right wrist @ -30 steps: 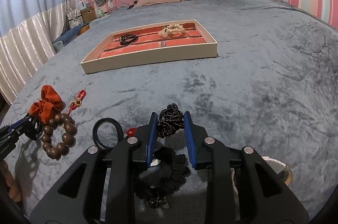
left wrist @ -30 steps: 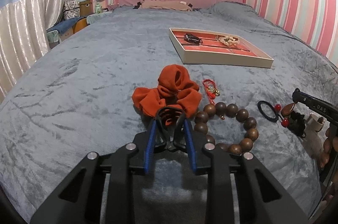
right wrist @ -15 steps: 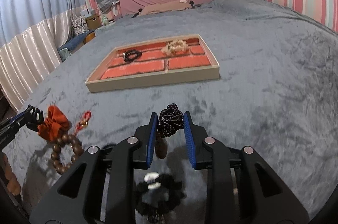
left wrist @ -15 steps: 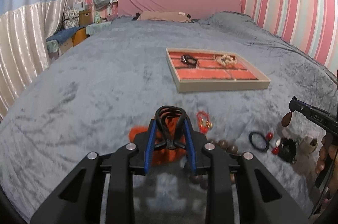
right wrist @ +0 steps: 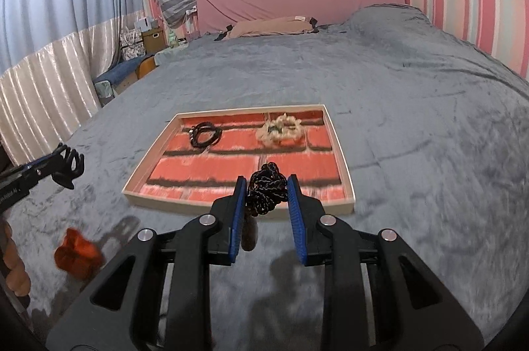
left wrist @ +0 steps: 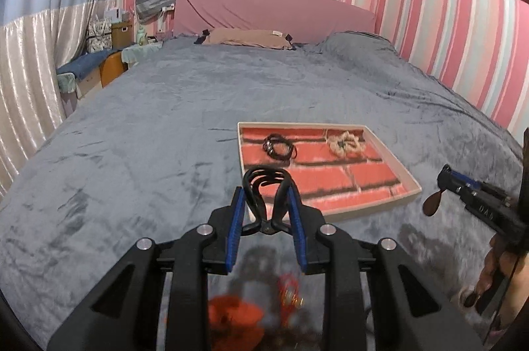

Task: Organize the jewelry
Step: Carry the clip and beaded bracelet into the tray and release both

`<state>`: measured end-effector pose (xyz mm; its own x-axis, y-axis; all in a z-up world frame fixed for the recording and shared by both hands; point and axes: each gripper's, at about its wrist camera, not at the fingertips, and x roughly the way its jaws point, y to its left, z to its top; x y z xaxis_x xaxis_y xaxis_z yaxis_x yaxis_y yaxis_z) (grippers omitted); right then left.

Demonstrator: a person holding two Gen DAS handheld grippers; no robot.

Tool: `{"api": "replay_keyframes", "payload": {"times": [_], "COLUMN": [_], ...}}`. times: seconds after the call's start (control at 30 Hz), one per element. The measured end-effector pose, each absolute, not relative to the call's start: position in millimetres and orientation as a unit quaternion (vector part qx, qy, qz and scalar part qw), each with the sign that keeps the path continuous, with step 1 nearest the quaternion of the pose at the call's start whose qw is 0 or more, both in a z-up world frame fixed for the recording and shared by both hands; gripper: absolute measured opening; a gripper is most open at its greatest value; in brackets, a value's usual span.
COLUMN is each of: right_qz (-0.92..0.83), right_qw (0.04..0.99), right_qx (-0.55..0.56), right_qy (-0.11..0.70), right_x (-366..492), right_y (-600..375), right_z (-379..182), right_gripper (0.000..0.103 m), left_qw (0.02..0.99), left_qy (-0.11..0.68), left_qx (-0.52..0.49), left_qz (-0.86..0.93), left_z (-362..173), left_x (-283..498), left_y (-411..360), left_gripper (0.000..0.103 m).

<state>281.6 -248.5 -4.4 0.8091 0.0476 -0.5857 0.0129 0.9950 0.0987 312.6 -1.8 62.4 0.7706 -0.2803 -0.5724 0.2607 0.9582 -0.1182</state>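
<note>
My left gripper [left wrist: 266,202] is shut on a black claw hair clip [left wrist: 266,189] and holds it in the air near the front left corner of the jewelry tray [left wrist: 410,185]. My right gripper [right wrist: 267,195] is shut on a black beaded cord necklace [right wrist: 266,192] with a brown pendant [right wrist: 249,235] hanging below, just before the tray's near edge [right wrist: 231,207]. The red-lined tray holds a black bracelet [left wrist: 279,146] and a cream scrunchie [left wrist: 345,144]. The right gripper also shows in the left wrist view [left wrist: 444,180], the left gripper in the right wrist view [right wrist: 71,164].
An orange scrunchie [right wrist: 77,253] lies on the grey bed cover [right wrist: 429,152] at lower left. It shows blurred below my left gripper [left wrist: 234,318], next to a red charm [left wrist: 289,293]. Pillows and a pink headboard [left wrist: 271,10] are at the far end.
Both grippers have risen and moved forward toward the tray with their loads. The orange scrunchie, bead bracelet and other pieces on the cover have dropped out of view below.
</note>
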Motion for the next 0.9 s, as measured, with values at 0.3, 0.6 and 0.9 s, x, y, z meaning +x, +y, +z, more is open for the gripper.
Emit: {"api": "replay_keyframes", "payload": {"times": [0.3,0.6,0.9], "right_qz": [0.005,-0.021,-0.042], "right_qw": [0.943,0.930,0.917], "right_qx": [0.028,0.032,0.016], "right_qy": [0.331,0.365,0.397], "right_x": [370.8,449.7,494.3], "right_y": [-259.8,-285.4,-298.2], "right_z": [-14.4,-46.7,-73.0], "right_gripper": [0.026,0.026,0.026], "left_qw": [0.933,0.917,0.903], "left_qy": [0.335,0.385,0.421], "left_qx": [-0.008,-0.005,-0.001], "left_qz": [-0.129,-0.108,-0.085], "left_z": [56.2,12.3,-24.8], "left_x": [392.8,475.2,525.2], "left_y": [-48.8,-81.6,-88.2], "left_gripper": [0.027,0.027,0.027]}}
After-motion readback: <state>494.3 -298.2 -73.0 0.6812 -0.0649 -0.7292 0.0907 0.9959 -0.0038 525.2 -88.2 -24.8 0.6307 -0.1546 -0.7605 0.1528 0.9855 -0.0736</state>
